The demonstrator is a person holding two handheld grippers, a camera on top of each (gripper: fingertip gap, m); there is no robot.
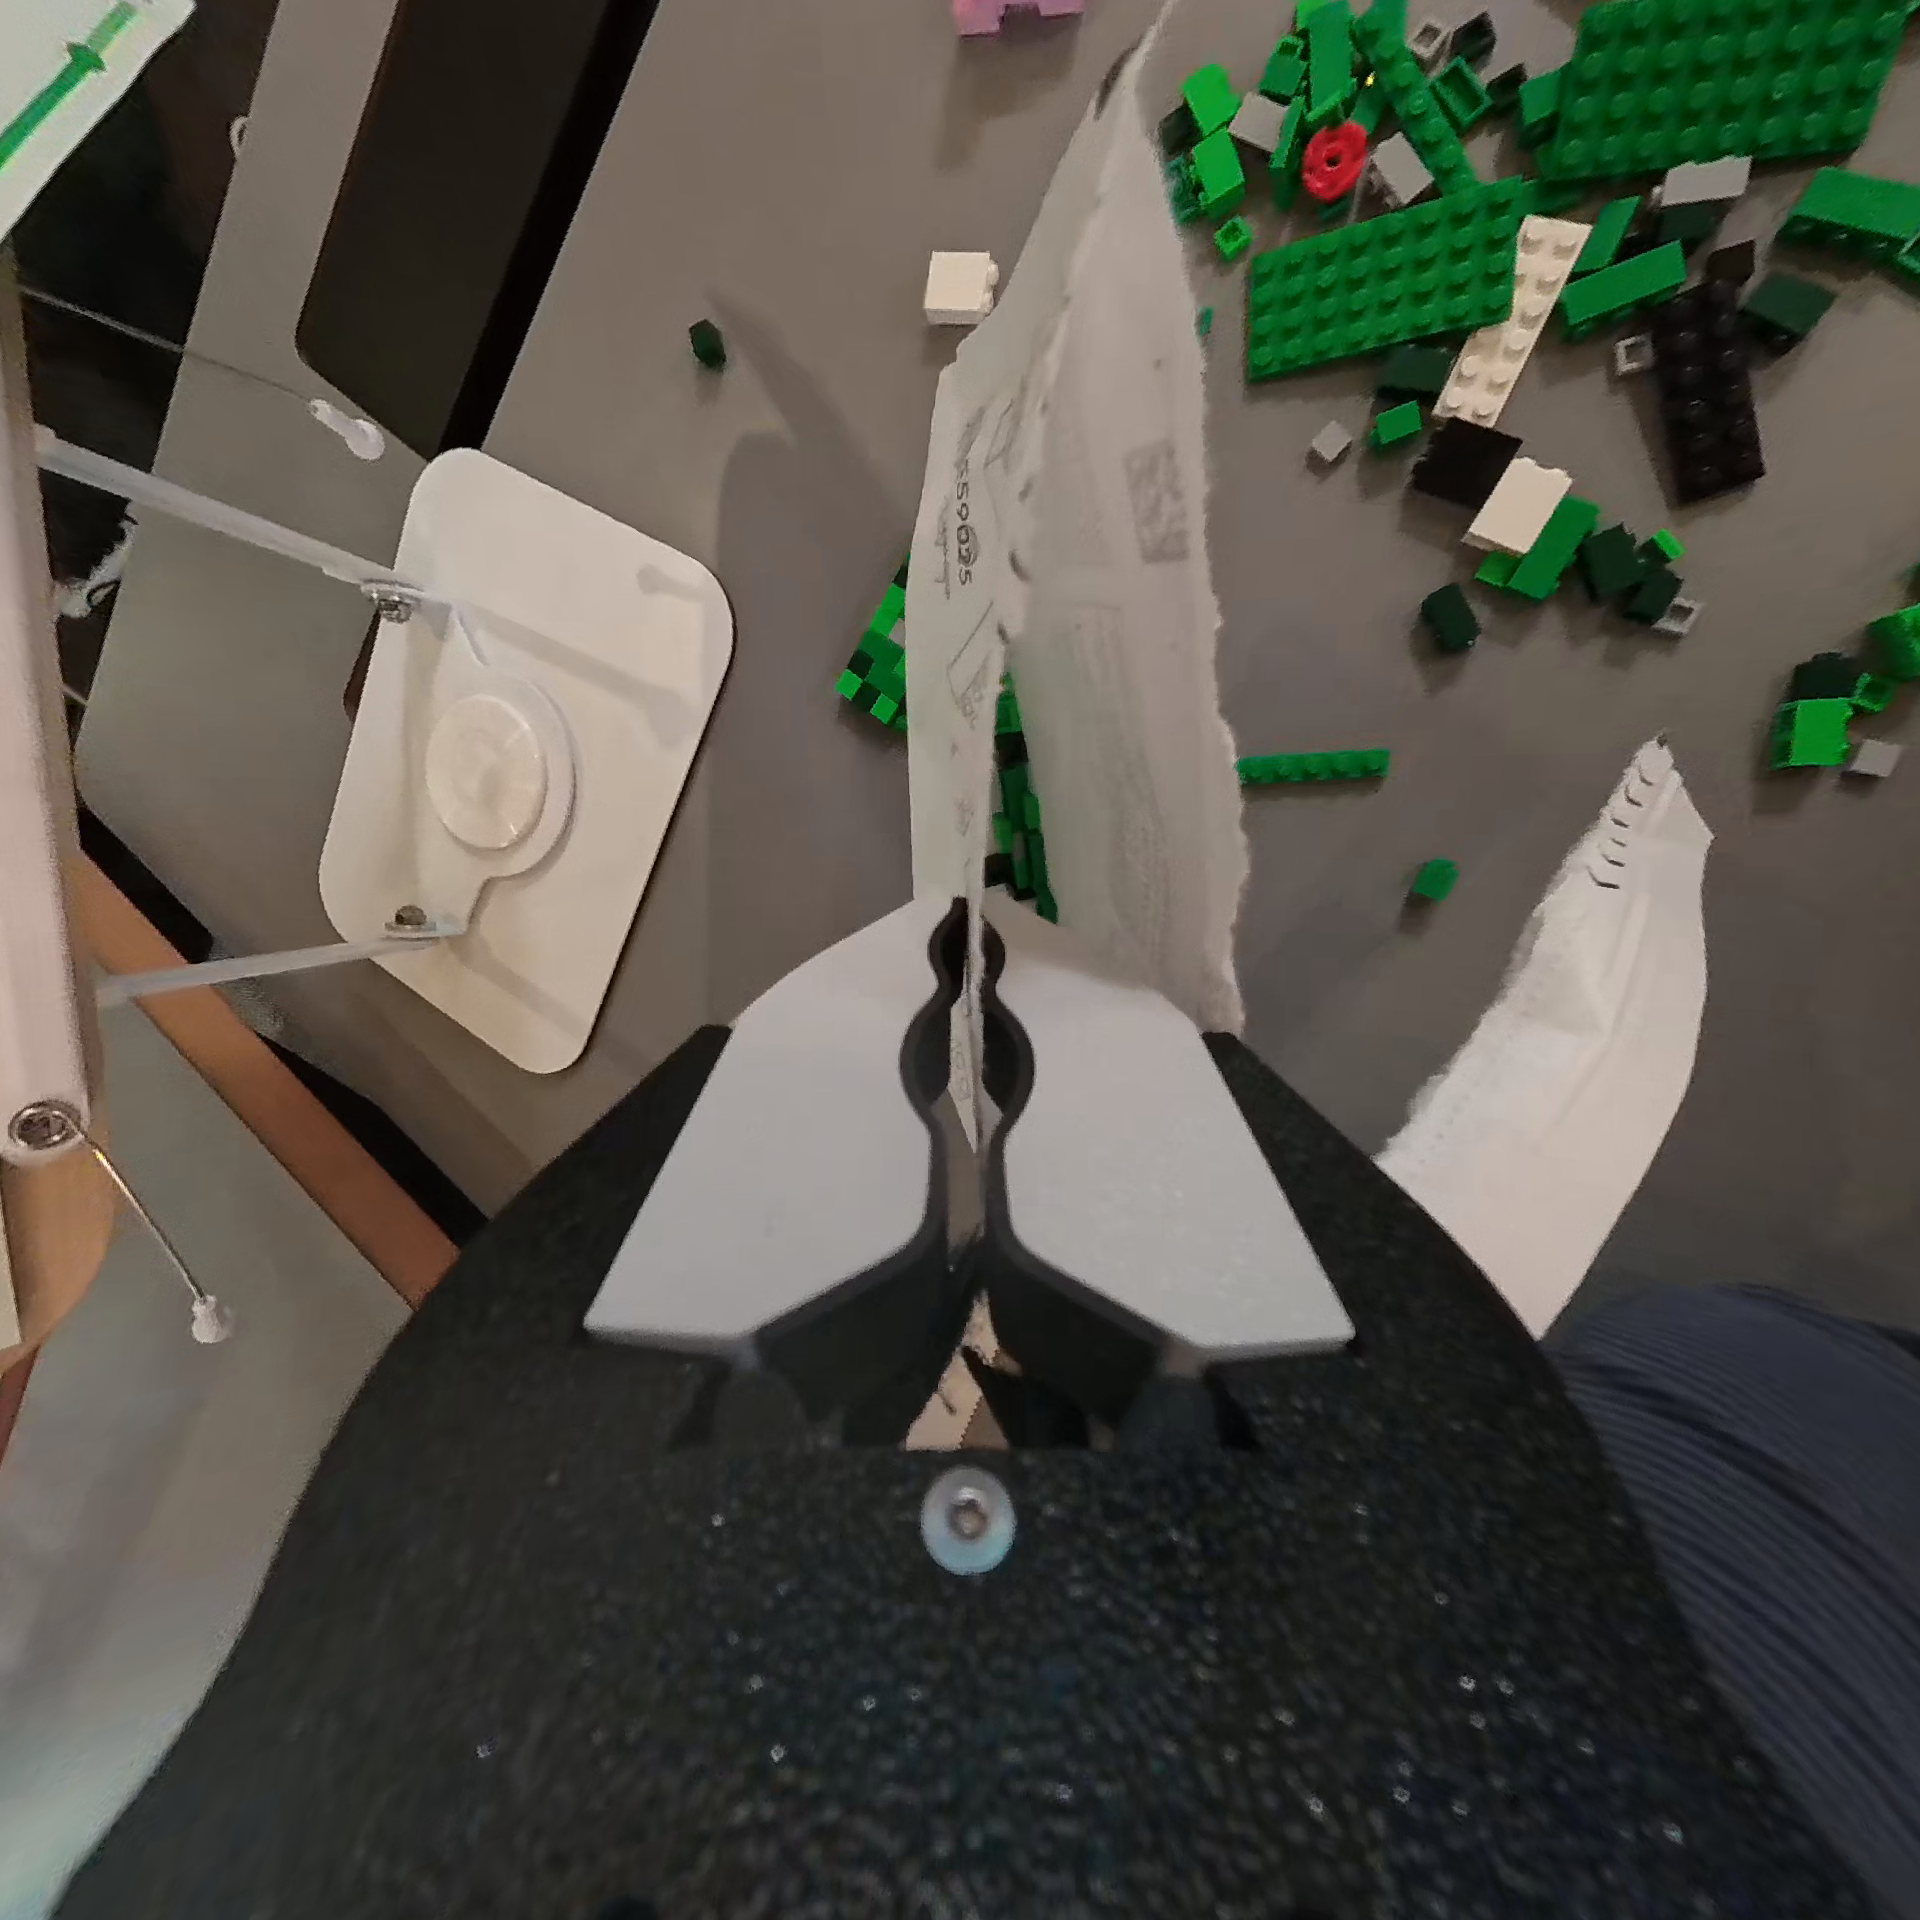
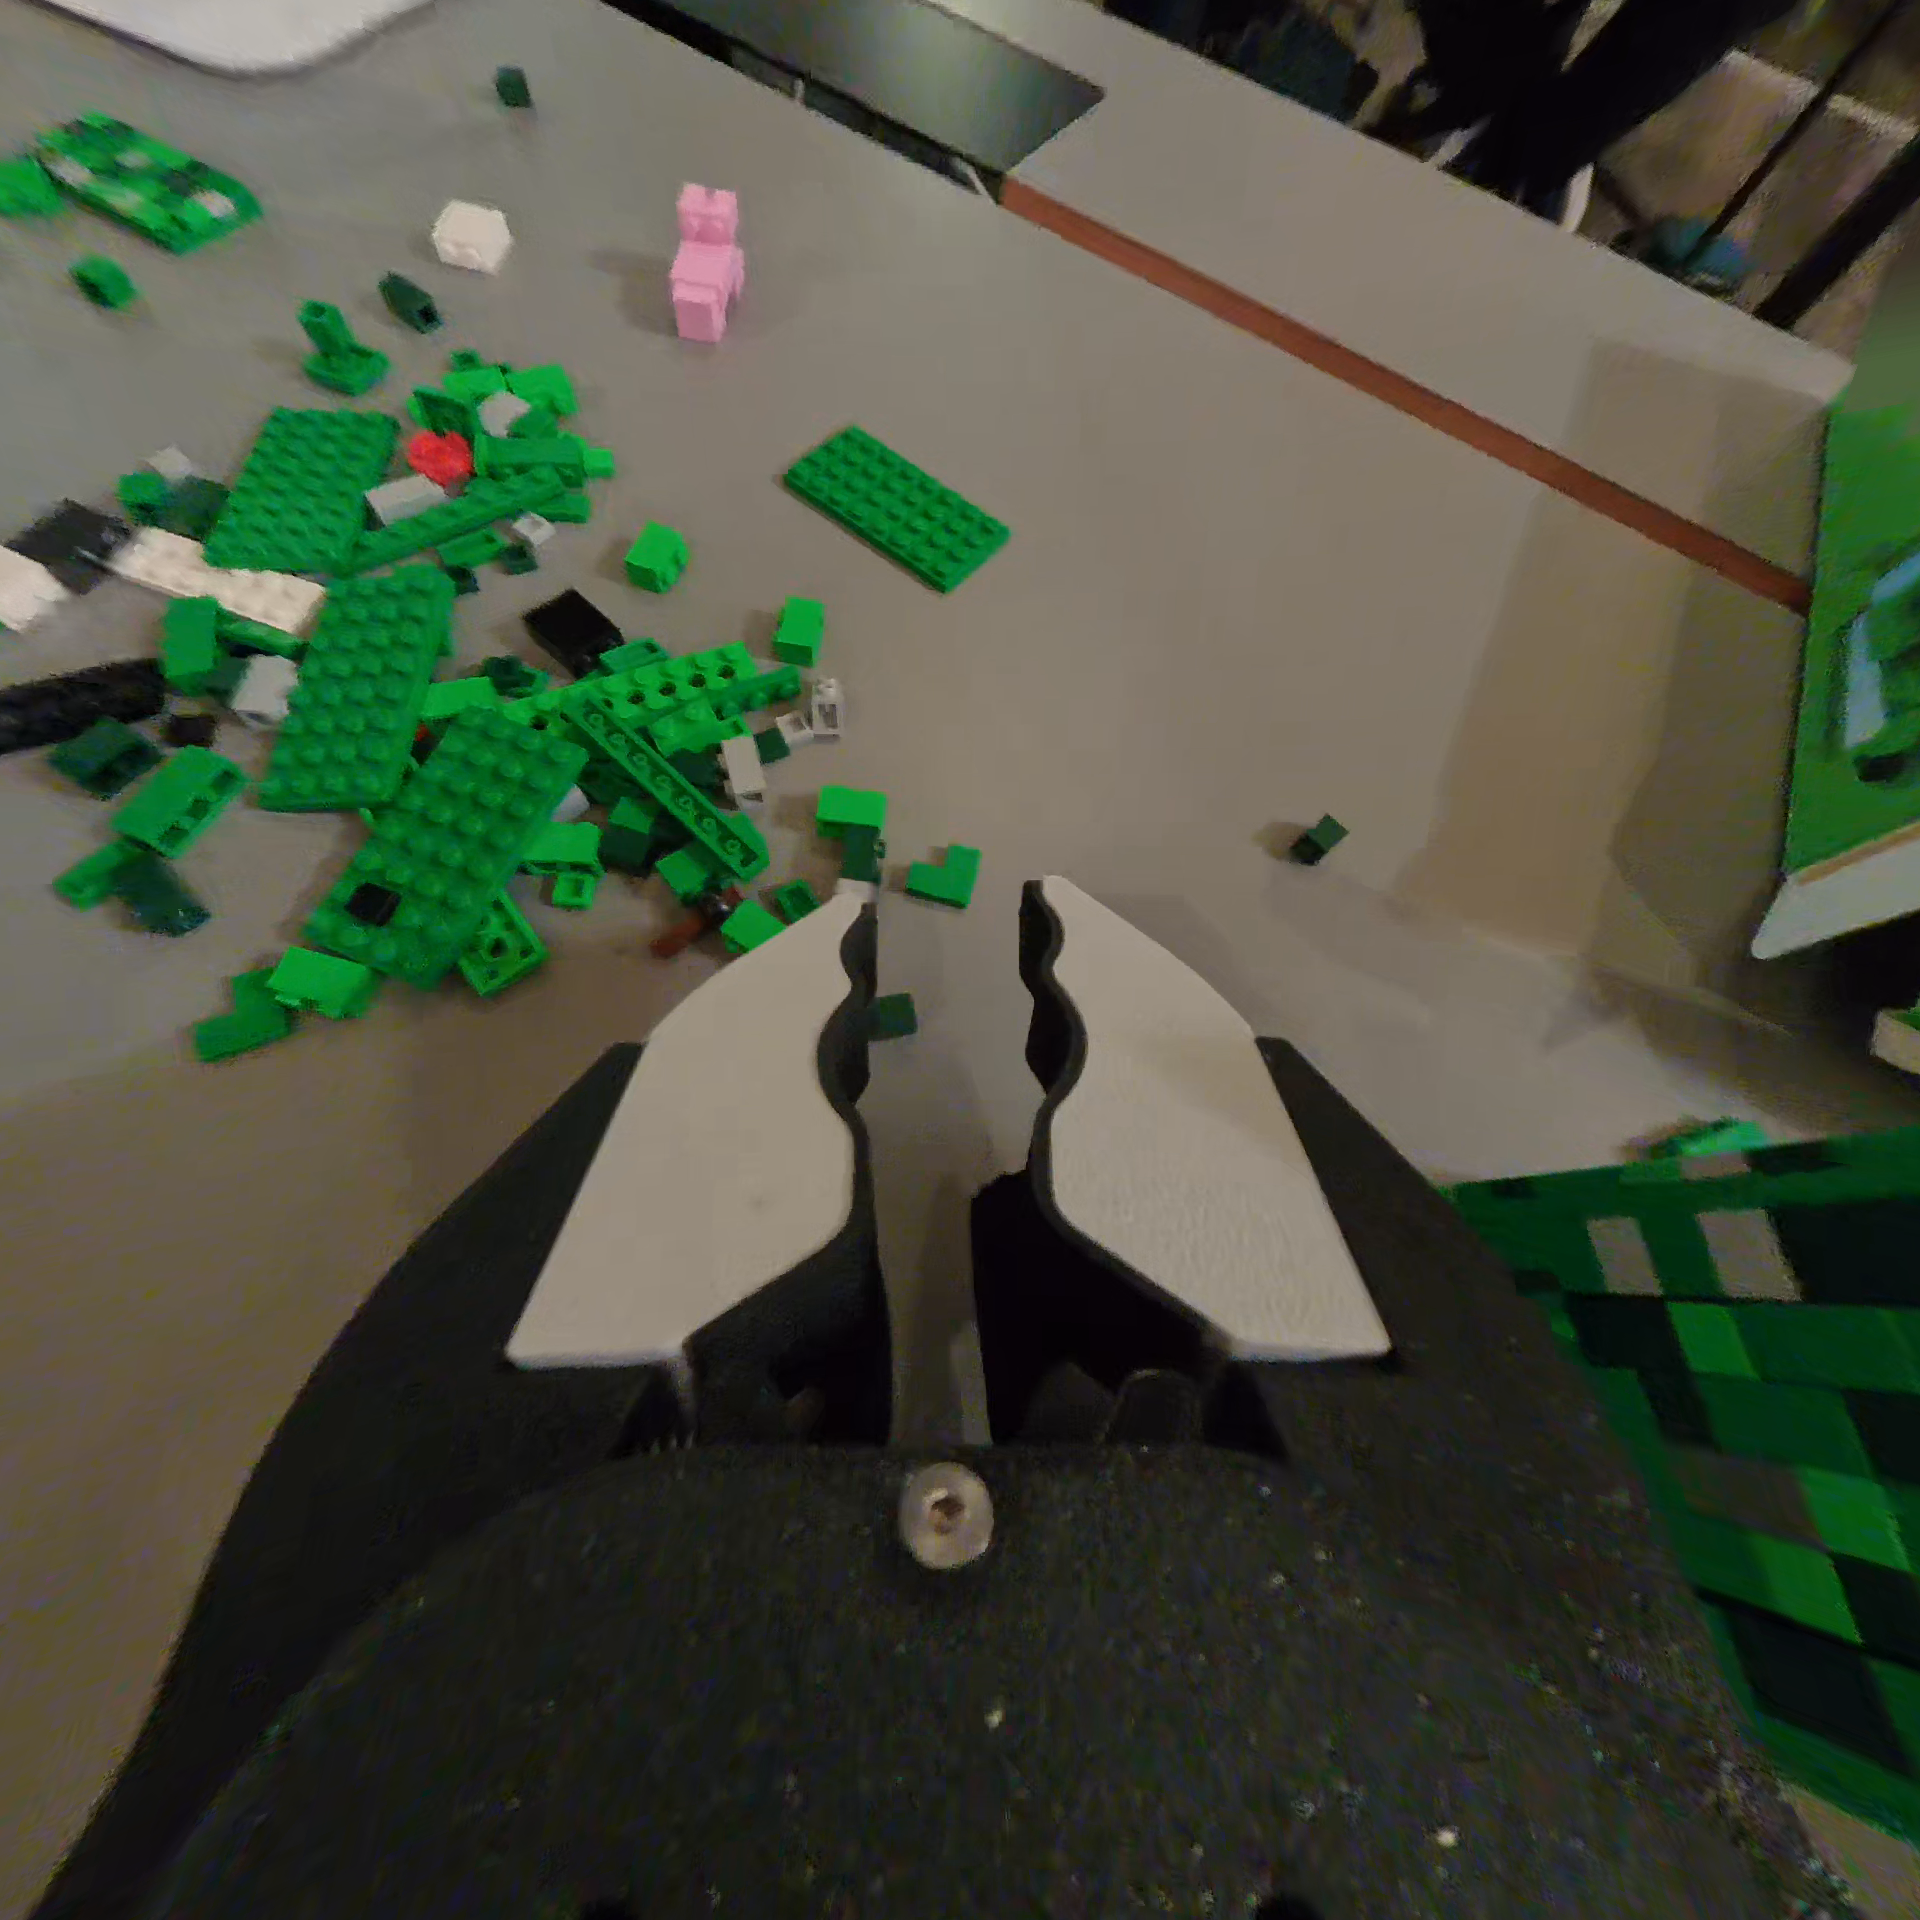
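Observation:
My left gripper [image 1: 975,925] is shut on a torn white paper bag [image 1: 1101,582] and holds it above the grey table; the bag hangs open and hides some green bricks behind it. A second torn white strip [image 1: 1558,1039] shows at the lower right of the left wrist view. My right gripper [image 2: 948,904] is open and empty, low over the grey table [image 2: 1195,644] beside a heap of green bricks and plates [image 2: 436,727]. A small dark green brick [image 2: 896,1016] lies between its fingers. A green L-shaped brick [image 2: 943,875] lies just ahead of its tips.
A pink brick figure [image 2: 709,260] and a lone green plate [image 2: 896,507] lie farther off. A green box [image 2: 1766,1455] is at the lower right, another box [image 2: 1860,665] at the right edge. A white plate with a clear disc [image 1: 520,748] lies left. Loose bricks [image 1: 1455,260] cover the table. My hands' fingertips stand some 40 centimetres from each other.

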